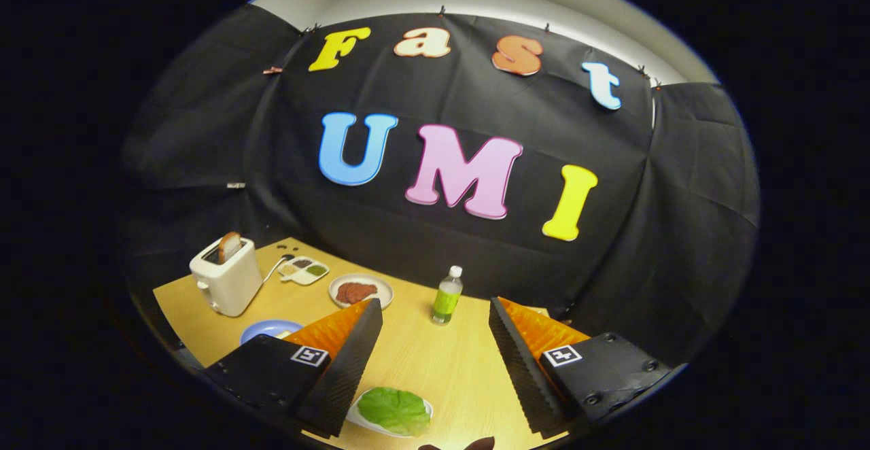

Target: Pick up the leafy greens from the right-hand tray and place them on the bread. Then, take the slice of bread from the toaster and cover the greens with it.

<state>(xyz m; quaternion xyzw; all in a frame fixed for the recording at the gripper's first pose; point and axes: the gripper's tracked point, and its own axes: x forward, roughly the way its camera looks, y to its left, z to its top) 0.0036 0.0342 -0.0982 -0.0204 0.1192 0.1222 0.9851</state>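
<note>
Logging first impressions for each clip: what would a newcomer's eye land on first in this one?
Most likely the gripper: its two black fingers with orange backs stand wide open and hold nothing. Between them, close in, a green leaf lies on a white tray. Beyond the left finger a white toaster stands with a bread slice sticking up out of it, and a green bottle stands on the wooden table ahead of the fingers.
</note>
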